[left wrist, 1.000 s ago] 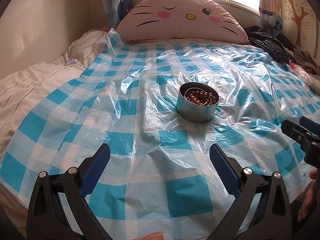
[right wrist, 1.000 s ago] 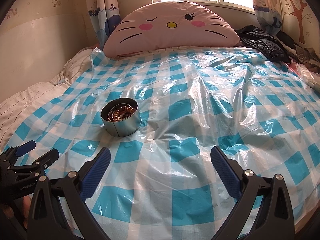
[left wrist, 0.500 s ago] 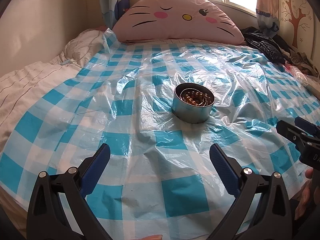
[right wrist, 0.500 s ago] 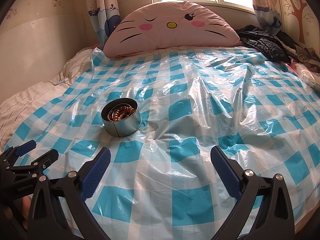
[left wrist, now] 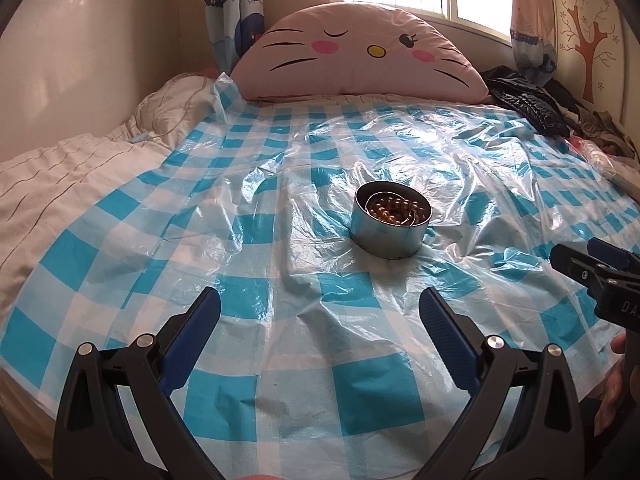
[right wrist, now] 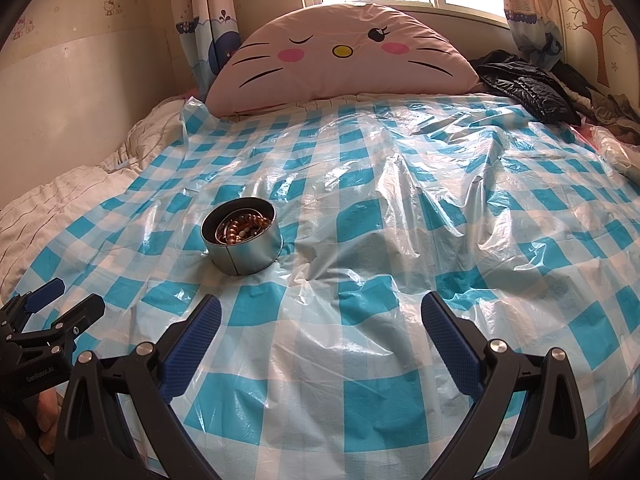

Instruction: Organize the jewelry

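Observation:
A round silver tin (left wrist: 391,220) stands on the blue-checked plastic sheet (left wrist: 256,288) on the bed. It holds a string of amber-brown beads (left wrist: 394,210). In the right wrist view the tin (right wrist: 242,242) sits left of centre with the beads (right wrist: 244,226) coiled inside. My left gripper (left wrist: 320,320) is open and empty, low over the sheet, short of the tin. My right gripper (right wrist: 320,324) is open and empty, to the right of the tin. Each gripper shows at the edge of the other's view: the right gripper (left wrist: 592,268) and the left gripper (right wrist: 60,304).
A large pink cat-face pillow (left wrist: 352,56) leans against the wall at the head of the bed. Black clothing (left wrist: 524,104) is piled at the far right. A white quilt (left wrist: 48,184) lies bunched along the left. A window is behind the pillow.
The left wrist view has tilted and shifted a little, so the tin sits slightly differently in it. The right gripper has hardly moved. Both stay open.

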